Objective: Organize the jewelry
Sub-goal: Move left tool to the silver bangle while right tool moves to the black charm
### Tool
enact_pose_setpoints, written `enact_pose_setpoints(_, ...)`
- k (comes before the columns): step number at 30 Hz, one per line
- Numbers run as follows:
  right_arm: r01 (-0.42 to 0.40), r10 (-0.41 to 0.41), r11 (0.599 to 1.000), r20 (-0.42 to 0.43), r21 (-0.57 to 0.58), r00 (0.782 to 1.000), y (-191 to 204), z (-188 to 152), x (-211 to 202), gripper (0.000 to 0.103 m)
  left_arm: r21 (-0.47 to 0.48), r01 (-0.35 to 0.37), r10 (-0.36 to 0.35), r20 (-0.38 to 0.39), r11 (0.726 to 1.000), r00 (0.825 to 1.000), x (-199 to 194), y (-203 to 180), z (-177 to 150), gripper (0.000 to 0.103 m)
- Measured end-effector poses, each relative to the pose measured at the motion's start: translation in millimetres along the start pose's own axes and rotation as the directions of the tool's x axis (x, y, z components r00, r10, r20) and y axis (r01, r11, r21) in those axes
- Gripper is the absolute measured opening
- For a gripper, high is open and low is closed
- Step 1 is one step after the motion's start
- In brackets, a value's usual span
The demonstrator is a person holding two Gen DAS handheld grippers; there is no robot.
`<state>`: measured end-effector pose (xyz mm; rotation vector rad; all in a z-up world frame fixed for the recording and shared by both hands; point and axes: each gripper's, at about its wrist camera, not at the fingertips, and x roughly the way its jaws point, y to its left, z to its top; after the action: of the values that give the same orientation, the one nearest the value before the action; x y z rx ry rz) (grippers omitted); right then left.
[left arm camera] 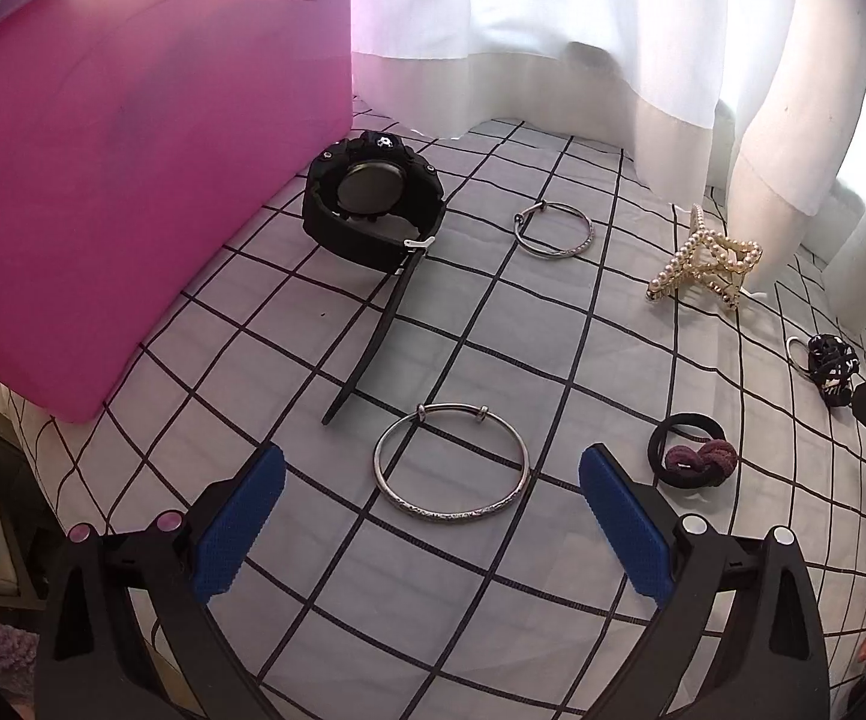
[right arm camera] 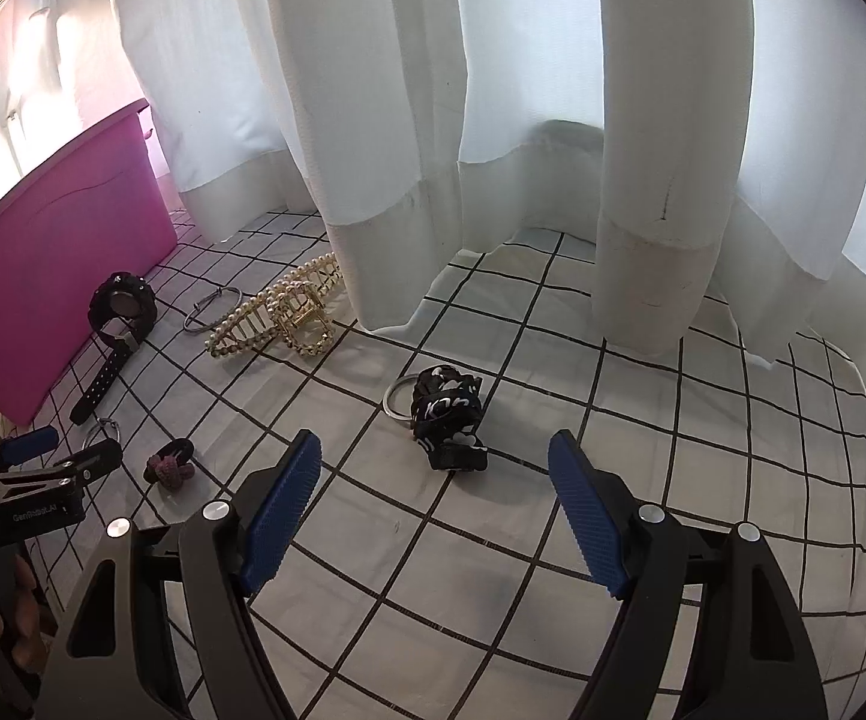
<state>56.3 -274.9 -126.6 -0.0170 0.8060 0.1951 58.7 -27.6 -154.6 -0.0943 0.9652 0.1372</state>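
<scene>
Left tool [left arm camera: 433,516] spread, your fingers bracketing the bangle [left arm camera: 451,463] flat on the checked sheet [left arm camera: 493,630], apparently lined up for a pinch. Right tool [right arm camera: 433,498] likewise spread, empty, facing the black band [right arm camera: 448,417]. Pink bin [left arm camera: 133,180] stands nearby.

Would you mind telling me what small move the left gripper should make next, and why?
Probably ease the left gripper down and forward around the large silver bangle. Its jaws stand open and empty, the bangle lies flat on the checked cloth between the fingertips, and the pink bin sits just beyond the black watch.
</scene>
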Motion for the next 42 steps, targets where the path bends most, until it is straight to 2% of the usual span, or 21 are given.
enact_pose_setpoints(5, -0.014, 0.014, 1.000, -0.025, 0.007, 1.000, -5, 3, 15, 0.075, 0.002, -0.027, 0.027, -0.004, 1.000, 1.000, 6, 1, 0, 0.097)
enact_pose_setpoints(13, 0.001, -0.003, 0.999, -0.072, -0.038, 0.997, 0, 10, 35, 0.075, -0.041, -0.011, 0.011, 0.003, 0.999, 1.000, 9, 4, -1, 0.097)
enact_pose_setpoints(18, 0.017, -0.024, 0.997, -0.102, -0.069, 0.994, 3, 13, 44, 0.075, -0.029, -0.013, 0.013, 0.022, 1.000, 1.000, 11, 1, 0, 0.098)
enact_pose_setpoints(23, 0.051, -0.062, 0.993, -0.107, -0.108, 0.992, 6, 15, 48, 0.075, -0.030, -0.014, 0.015, 0.043, 0.999, 0.999, 15, 0, 3, 0.098)
enact_pose_setpoints(31, 0.032, -0.045, 0.992, -0.105, -0.123, 0.993, 8, 17, 51, 0.075, -0.051, -0.028, 0.030, 0.044, 0.998, 0.999, 14, -2, 3, 0.096)
enact_pose_setpoints(33, 0.024, -0.037, 0.991, -0.101, -0.129, 0.994, 10, 16, 51, 0.069, -0.049, -0.026, 0.029, 0.050, 0.998, 0.998, 11, -2, -1, 0.092)
enact_pose_setpoints(37, 0.019, -0.031, 0.989, -0.082, -0.146, 0.996, 14, 13, 45, 0.040, -0.046, -0.021, 0.024, 0.061, 0.999, 0.998, 4, -3, -7, 0.081)
enact_pose_setpoints(38, 0.021, -0.033, 0.989, -0.078, -0.144, 0.996, 15, 13, 45, 0.033, -0.044, -0.017, 0.020, 0.063, 0.999, 0.998, 2, -3, -8, 0.076)
enact_pose_setpoints(41, 0.016, -0.027, 0.990, -0.076, -0.139, 0.997, 15, 13, 45, 0.030, -0.033, -0.006, 0.009, 0.071, 0.999, 0.997, -3, -6, -9, 0.053)
enact_pose_setpoints(42, 0.013, -0.023, 0.990, -0.075, -0.139, 0.997, 15, 13, 45, 0.027, -0.036, -0.005, 0.008, 0.068, 0.999, 0.998, -3, -6, -9, 0.053)
